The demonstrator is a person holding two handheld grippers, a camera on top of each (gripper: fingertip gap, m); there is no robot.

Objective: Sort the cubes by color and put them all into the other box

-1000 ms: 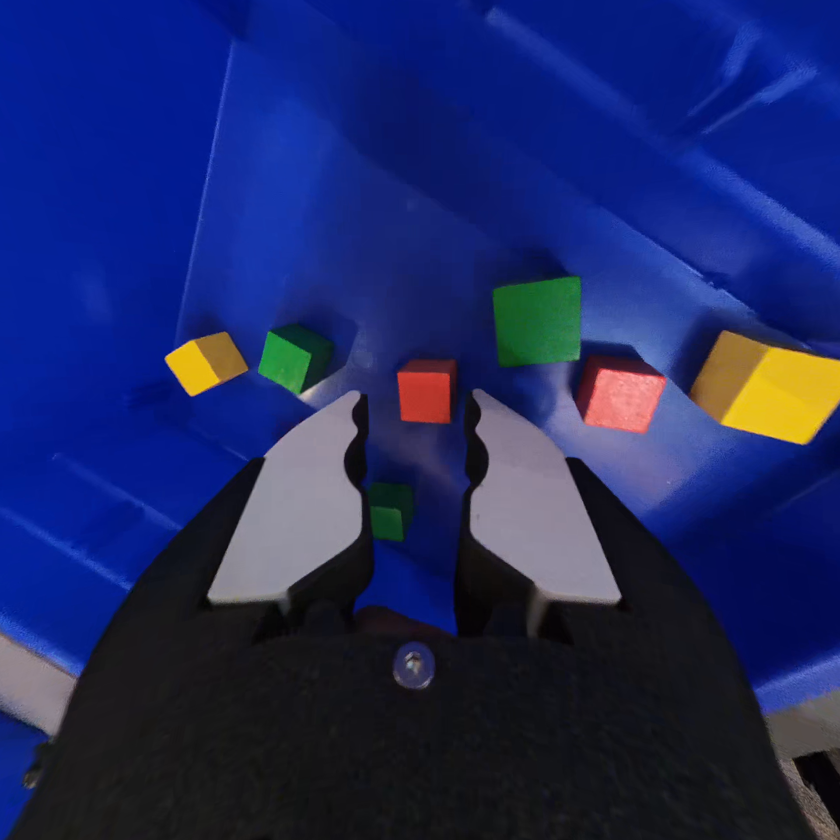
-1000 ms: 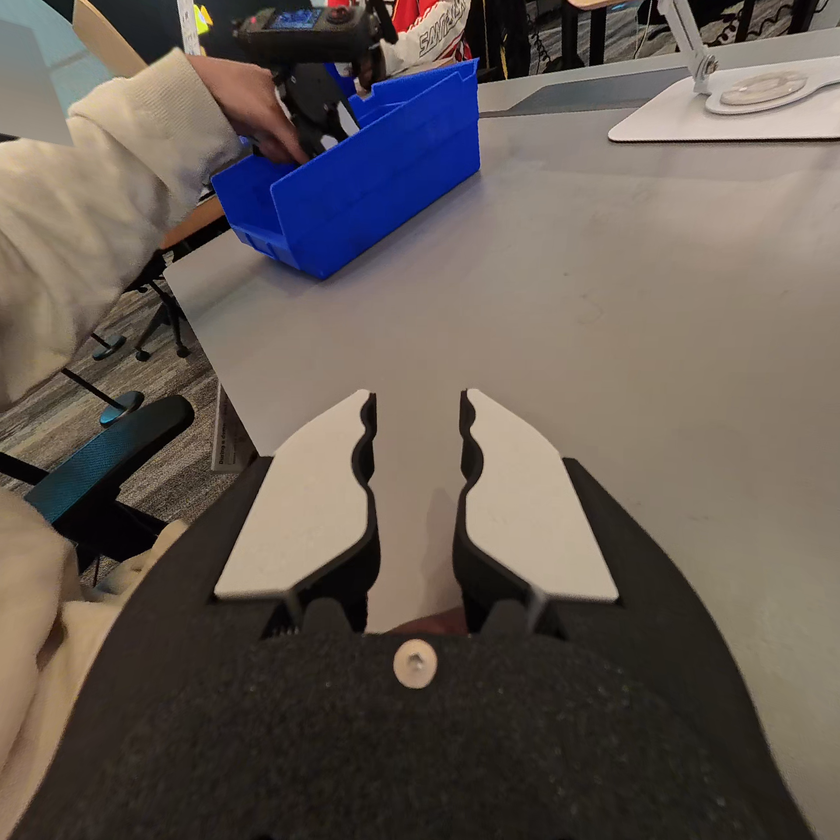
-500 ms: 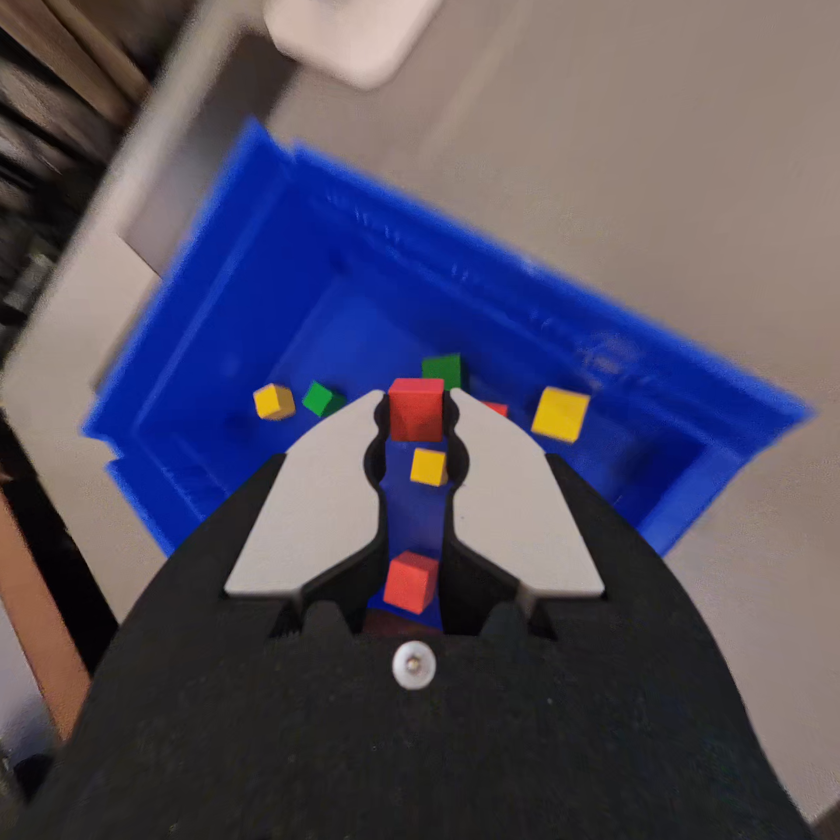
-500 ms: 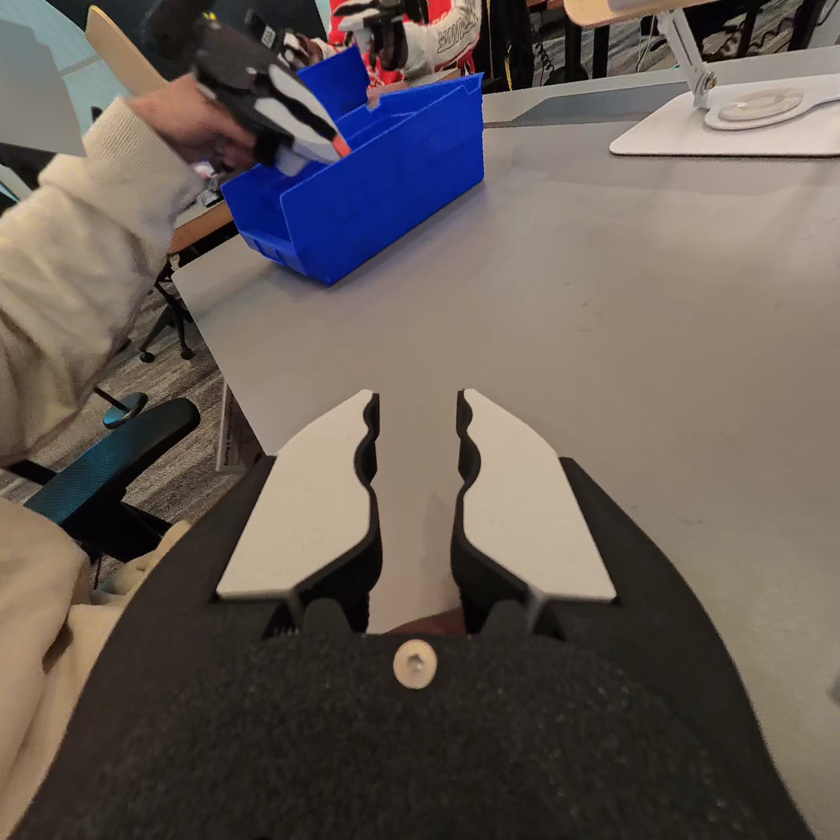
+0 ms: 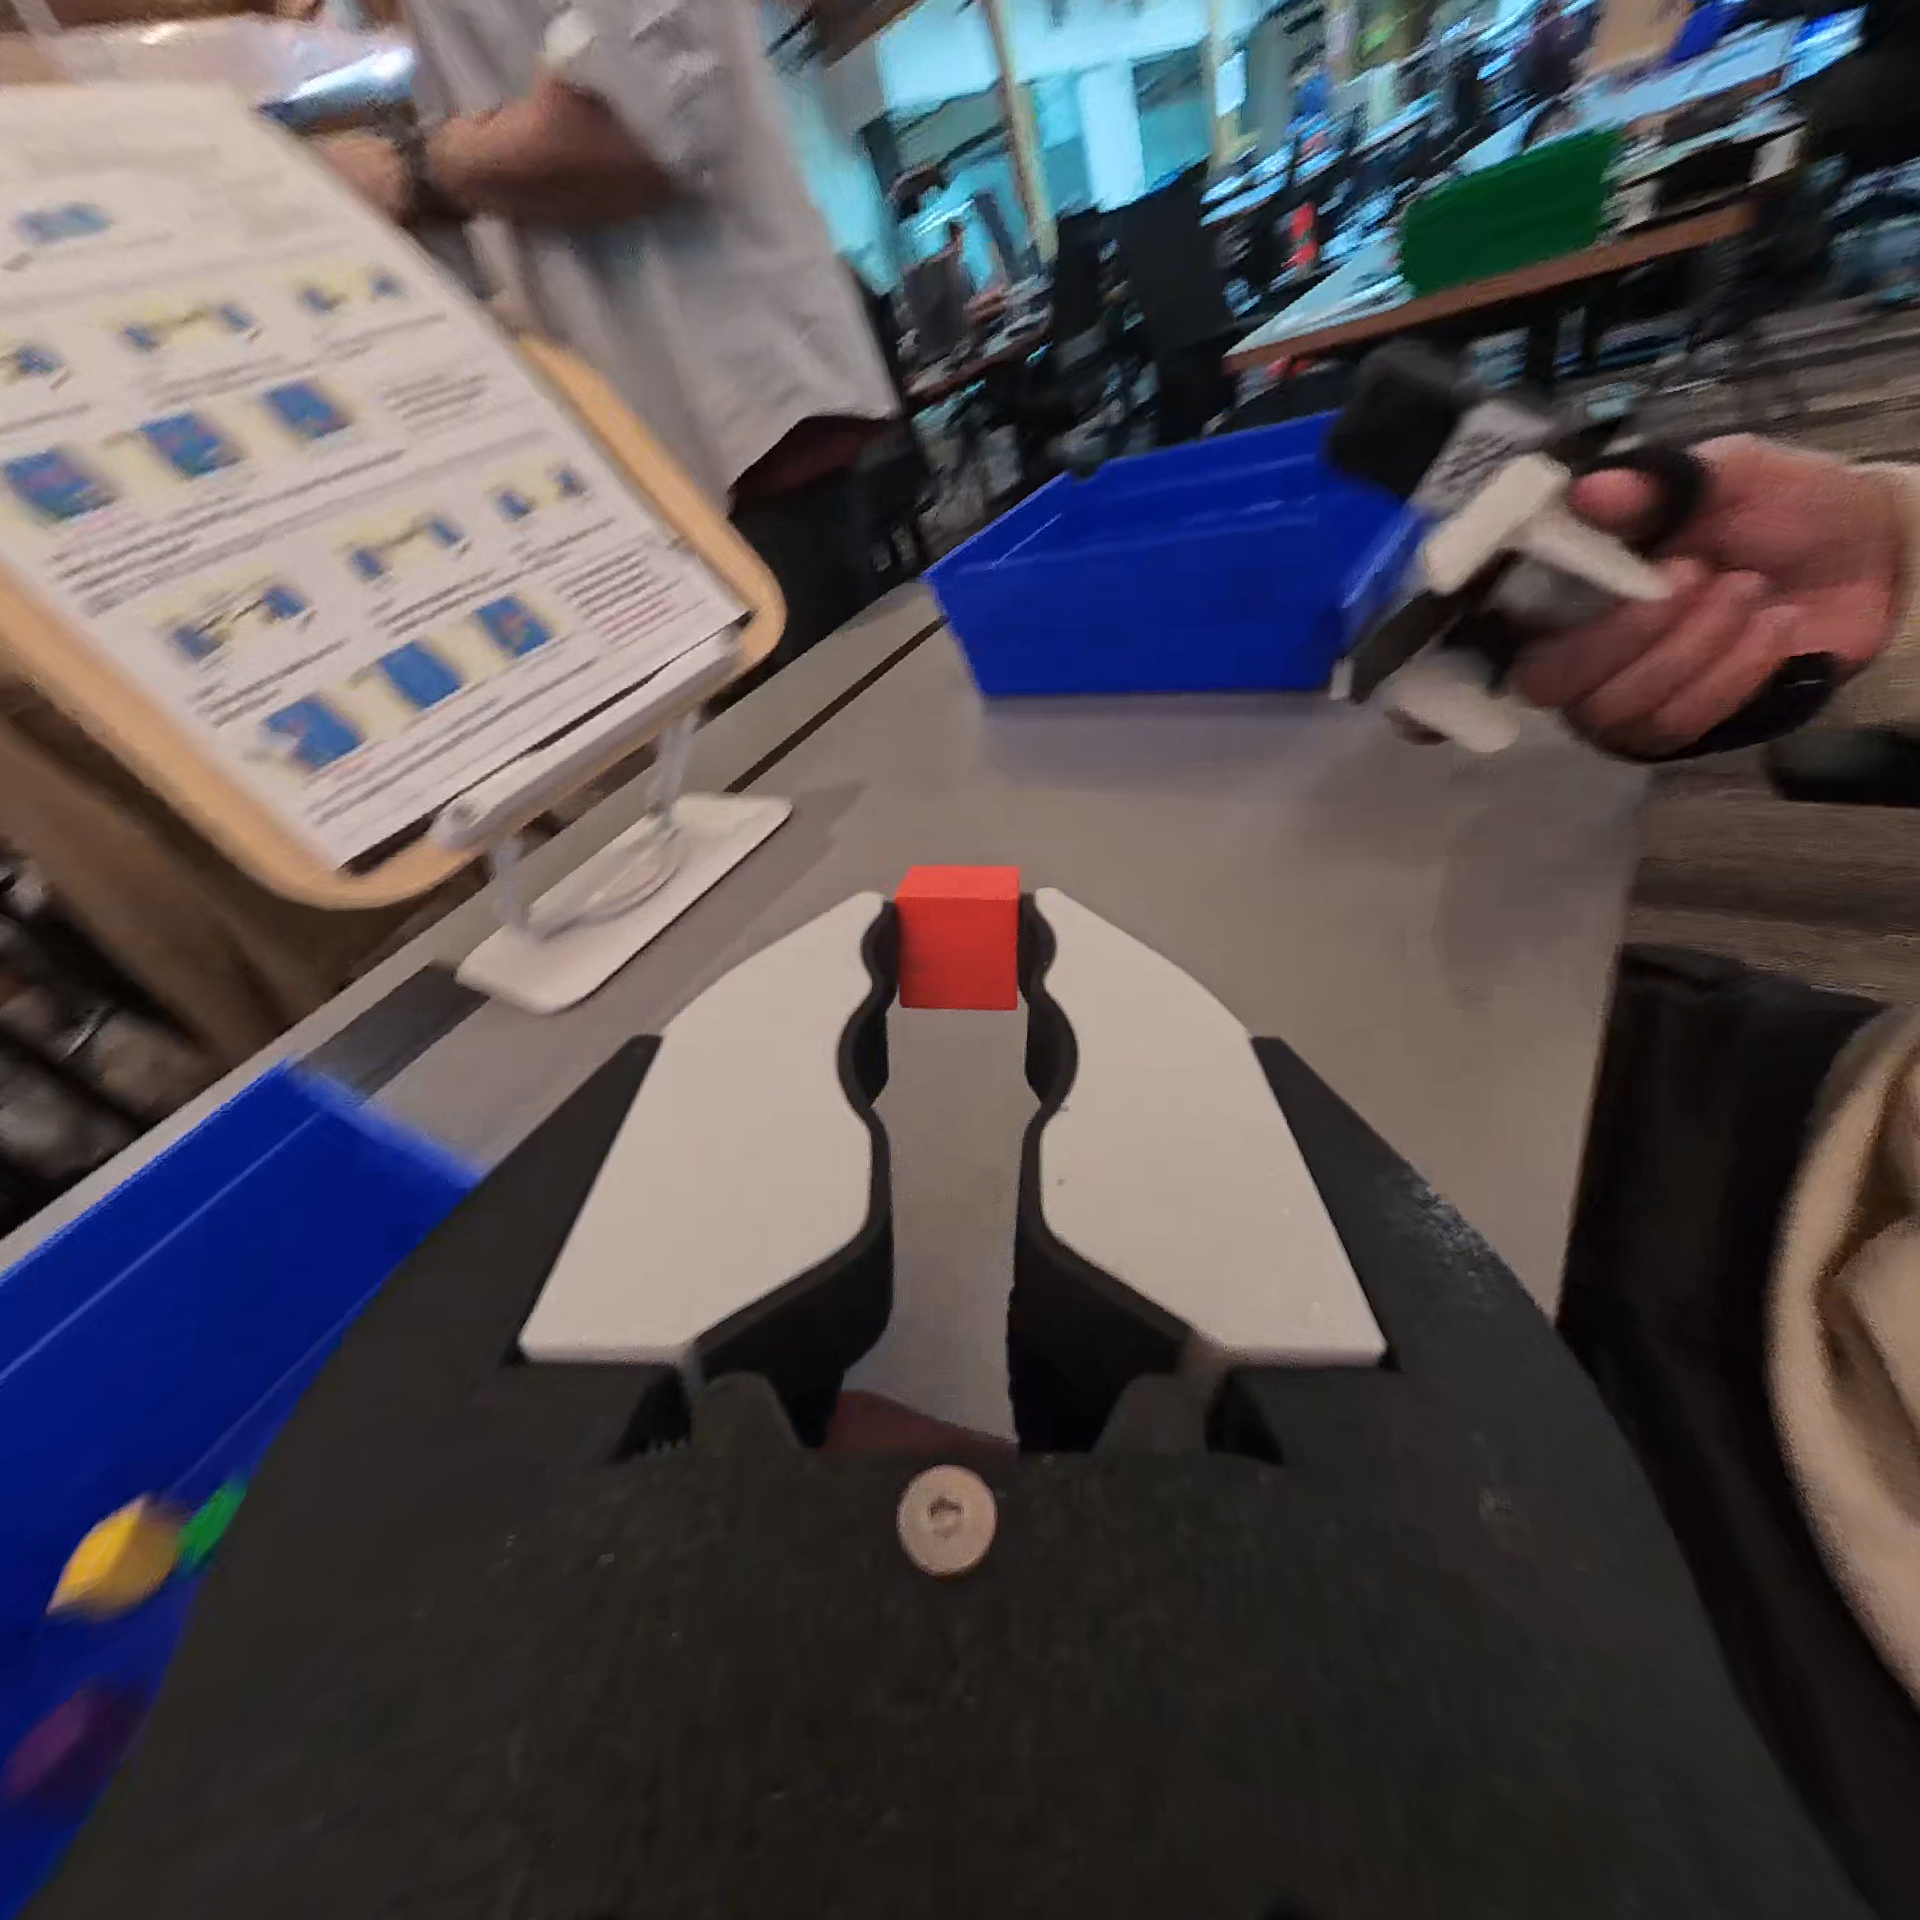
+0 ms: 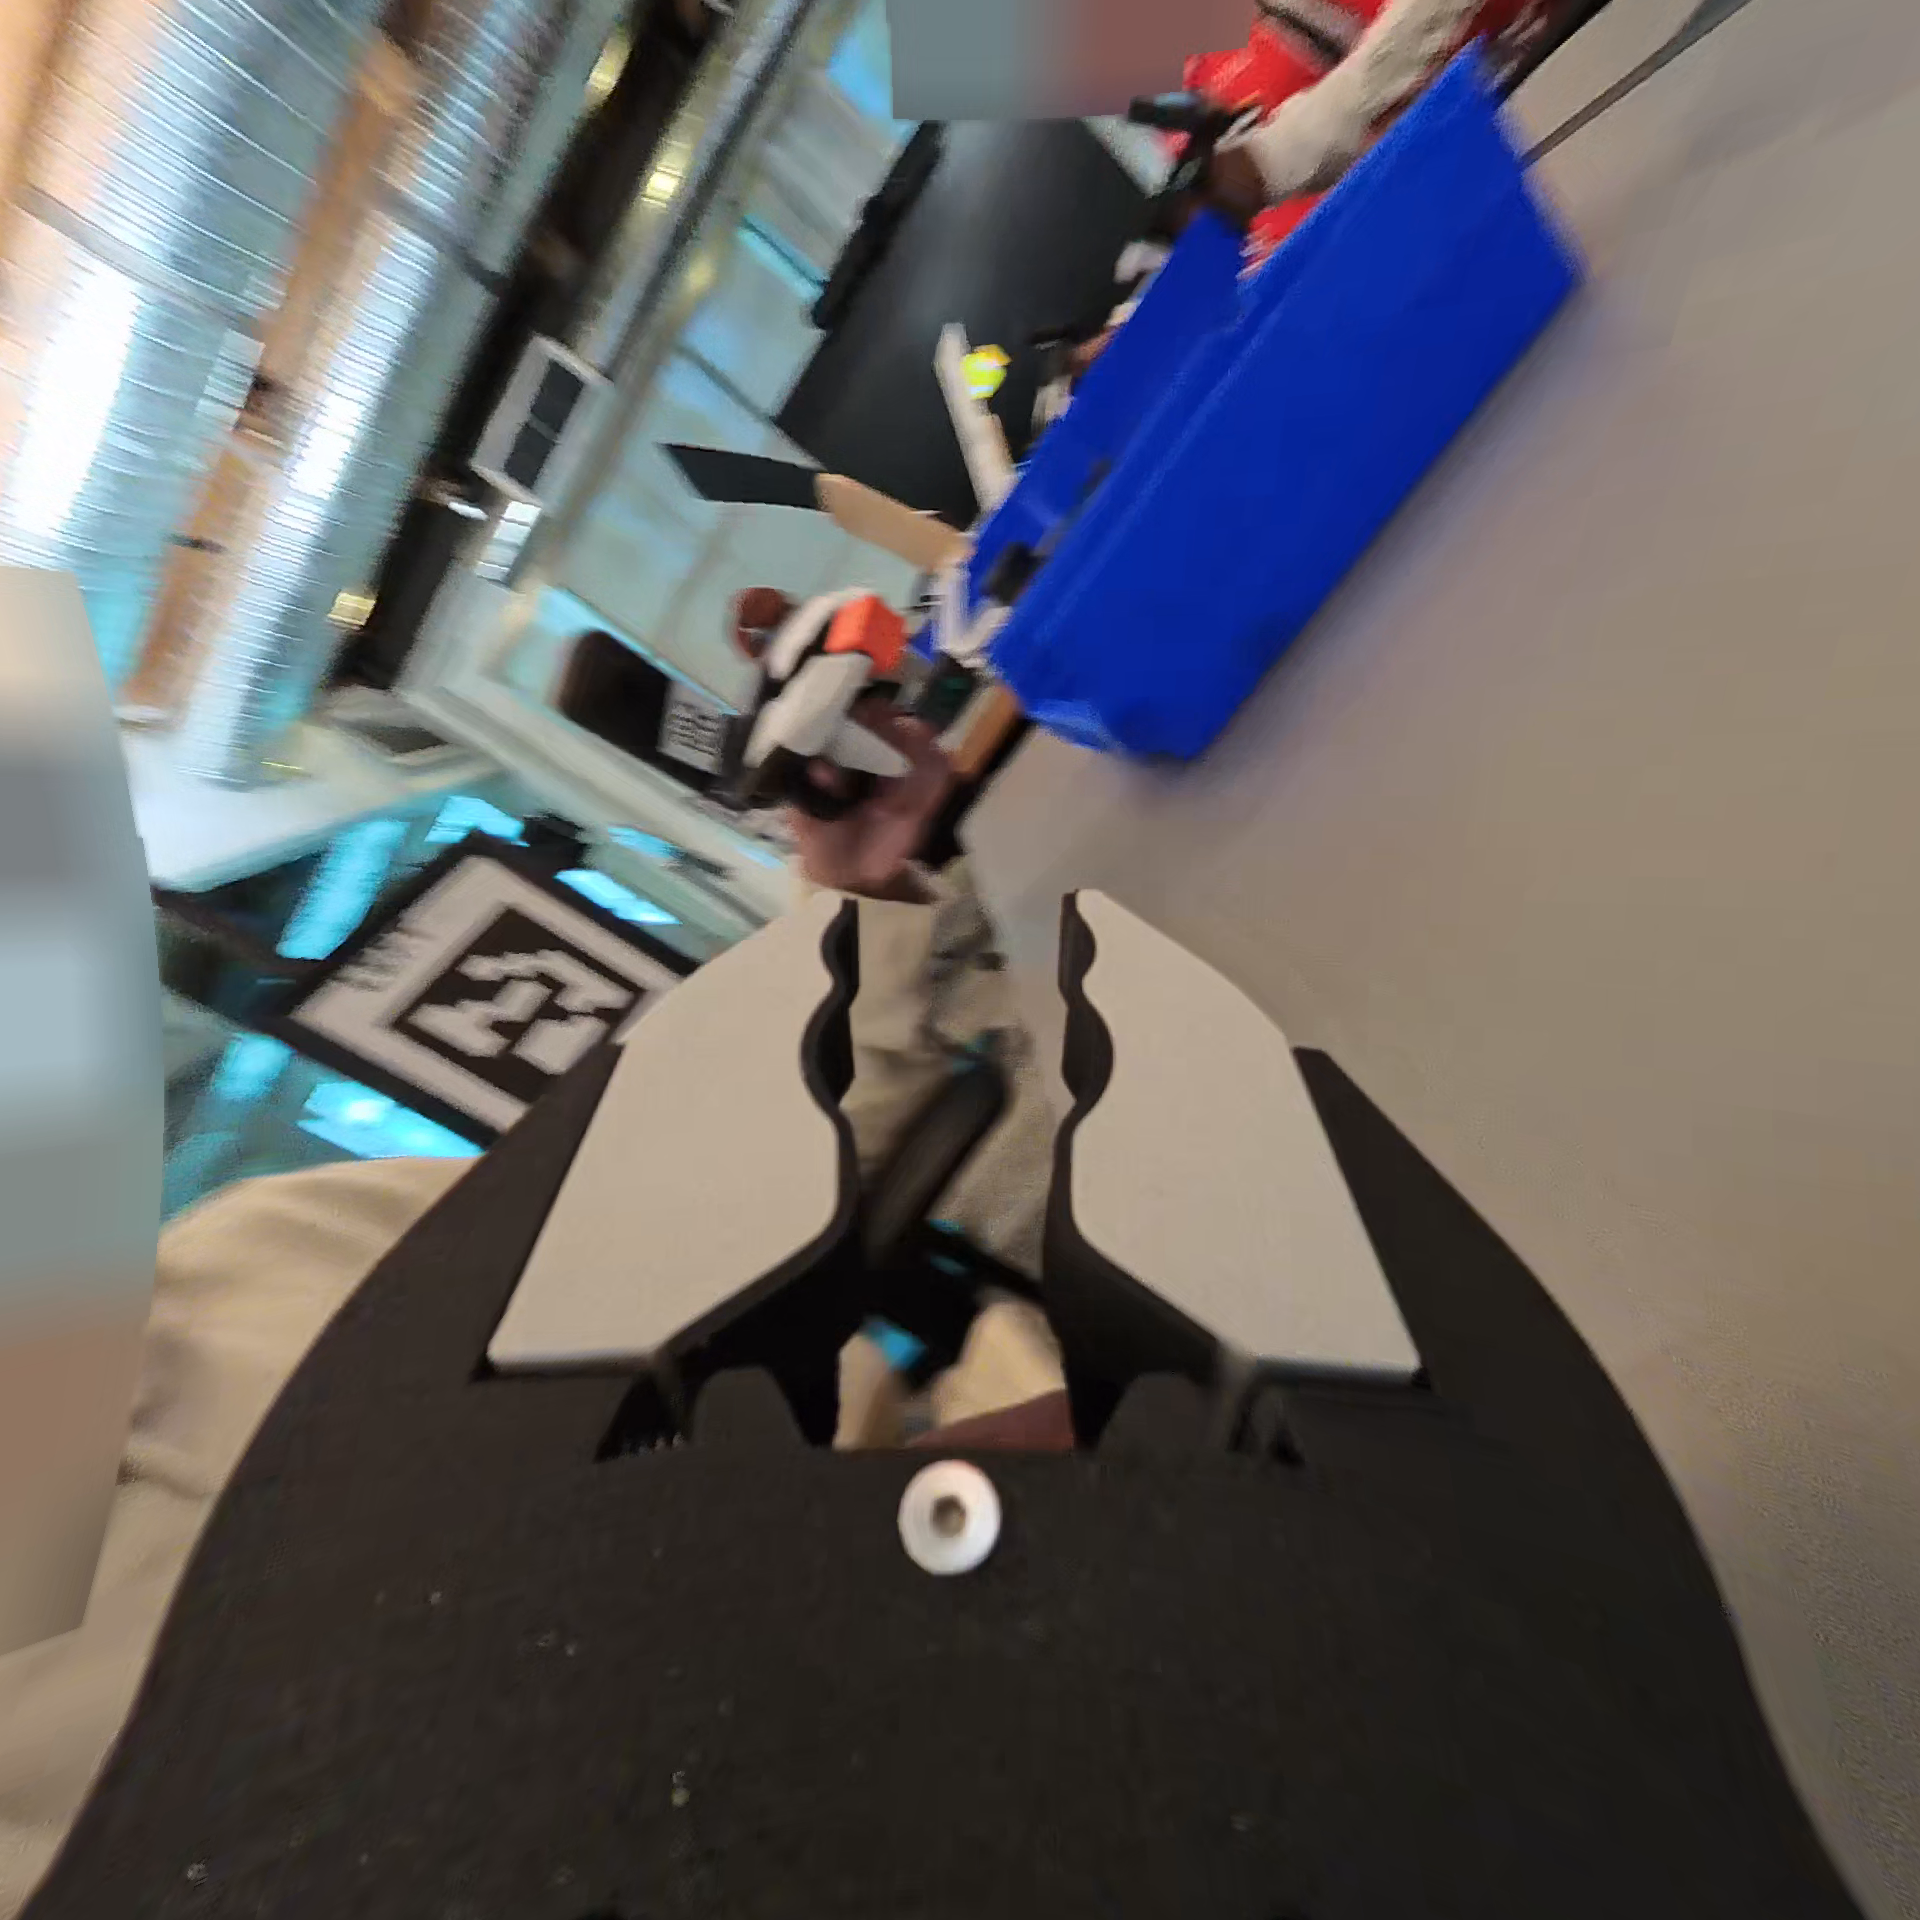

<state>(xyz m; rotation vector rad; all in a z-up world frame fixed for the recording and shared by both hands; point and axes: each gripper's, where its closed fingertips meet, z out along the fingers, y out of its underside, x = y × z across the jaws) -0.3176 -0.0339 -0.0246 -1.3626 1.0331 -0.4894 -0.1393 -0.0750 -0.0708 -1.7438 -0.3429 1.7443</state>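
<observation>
We've got the red cube [image 5: 956, 938] pinched between the tips of our left gripper [image 5: 957, 940], held up in the air over the gray table [image 5: 1299, 894]. At 7 o'clock in the left wrist view sits the near blue bin [image 5: 187, 1278], w/ a yellow cube [image 5: 109, 1555] and a green cube [image 5: 215, 1521] blurred inside, plus a purple blur at the bottom edge that we can't make out. At 1 o'clock, far side of the table, is the other blue bin [image 5: 1143, 603]; our right gripper [image 5: 1392, 675] hovers just beside its right end, held in a hand [image 5: 1745, 613]. In its own view the right gripper [image 6: 956, 914] has fingers apart w/ nothing between them. At 10 o'clock a tilted instruction sheet [image 5: 270, 436] rests on a white stand [image 5: 623, 894]; a person [image 5: 665, 208] stands behind it.
</observation>
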